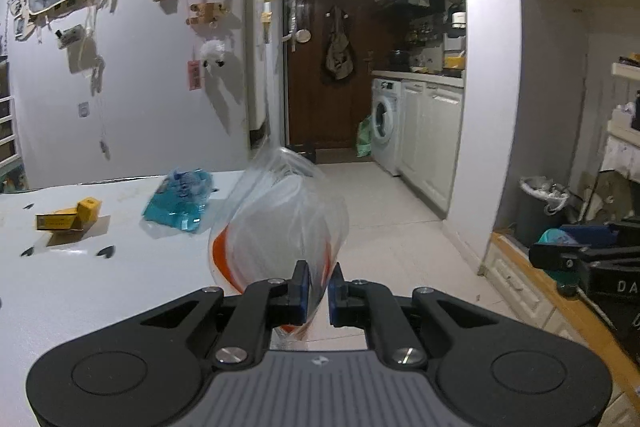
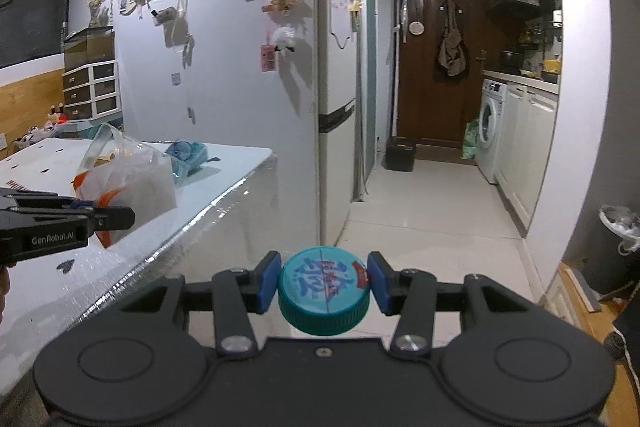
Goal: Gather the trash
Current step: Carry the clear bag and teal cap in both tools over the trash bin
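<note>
Left gripper [image 1: 319,287] pinches a clear plastic bag [image 1: 280,219], seemingly orange-marked; right gripper [image 2: 323,281] clamps a teal lid [image 2: 324,291] between its pads.

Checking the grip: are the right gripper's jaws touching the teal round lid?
Touching. The right wrist view shows both blue pads pressed against the teal round lid in the right gripper.

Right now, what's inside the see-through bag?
The clear plastic bag, pinched by the left gripper, shows orange patches and pale, whitish contents through its wrinkled film. What those contents actually are can't be made out through the crinkles and blur.
</note>
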A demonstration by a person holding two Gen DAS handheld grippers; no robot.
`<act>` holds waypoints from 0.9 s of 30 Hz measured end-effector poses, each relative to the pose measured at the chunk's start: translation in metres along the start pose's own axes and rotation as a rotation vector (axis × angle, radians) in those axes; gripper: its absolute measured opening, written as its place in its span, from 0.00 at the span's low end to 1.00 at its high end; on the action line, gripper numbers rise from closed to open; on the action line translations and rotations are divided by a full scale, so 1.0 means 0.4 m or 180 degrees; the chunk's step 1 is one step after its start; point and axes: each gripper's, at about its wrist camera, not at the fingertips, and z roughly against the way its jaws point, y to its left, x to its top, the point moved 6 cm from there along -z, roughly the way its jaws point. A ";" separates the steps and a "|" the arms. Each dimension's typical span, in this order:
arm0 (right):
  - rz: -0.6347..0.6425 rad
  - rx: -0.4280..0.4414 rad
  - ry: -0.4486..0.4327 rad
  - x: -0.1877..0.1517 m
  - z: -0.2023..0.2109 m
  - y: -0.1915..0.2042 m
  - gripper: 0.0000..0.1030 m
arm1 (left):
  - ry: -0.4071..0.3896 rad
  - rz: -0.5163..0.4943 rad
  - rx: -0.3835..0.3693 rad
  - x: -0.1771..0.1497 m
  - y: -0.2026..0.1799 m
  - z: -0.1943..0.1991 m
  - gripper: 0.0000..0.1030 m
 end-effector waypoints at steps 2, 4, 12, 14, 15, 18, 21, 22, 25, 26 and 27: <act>-0.0020 -0.0031 -0.0013 -0.006 0.018 -0.023 0.47 | 0.0000 0.0017 -0.0085 0.003 -0.024 0.003 0.08; -0.0048 -0.0063 -0.0026 -0.013 0.035 -0.046 0.47 | -0.0005 -0.0037 -0.0085 0.001 -0.055 0.004 0.08; -0.0138 -0.0143 -0.0061 -0.038 0.091 -0.127 0.47 | 0.0061 -0.0143 -0.0248 -0.021 -0.173 -0.002 0.08; -0.0158 -0.0156 -0.0060 -0.045 0.104 -0.147 0.47 | 0.0080 -0.0164 -0.0286 -0.028 -0.205 -0.006 0.08; -0.0161 -0.0161 -0.0056 -0.050 0.109 -0.157 0.47 | 0.0090 -0.0170 -0.0304 -0.033 -0.219 -0.007 0.08; -0.0174 -0.0200 -0.0031 -0.067 0.124 -0.191 0.47 | 0.0141 -0.0171 -0.0382 -0.050 -0.270 -0.021 0.08; -0.0205 -0.0245 0.0028 -0.092 0.132 -0.229 0.47 | 0.0205 -0.0206 -0.0449 -0.071 -0.324 -0.041 0.08; -0.0221 -0.0266 0.0058 -0.104 0.133 -0.244 0.47 | 0.0230 -0.0209 -0.0481 -0.078 -0.343 -0.050 0.08; -0.0281 -0.0315 0.0143 -0.138 0.133 -0.286 0.47 | 0.0295 -0.0241 -0.0555 -0.103 -0.391 -0.074 0.08; -0.0312 -0.0333 0.0173 -0.151 0.133 -0.302 0.47 | 0.0316 -0.0249 -0.0575 -0.110 -0.404 -0.082 0.08; -0.0342 -0.0346 0.0205 -0.162 0.131 -0.314 0.47 | 0.0348 -0.0257 -0.0604 -0.120 -0.421 -0.094 0.08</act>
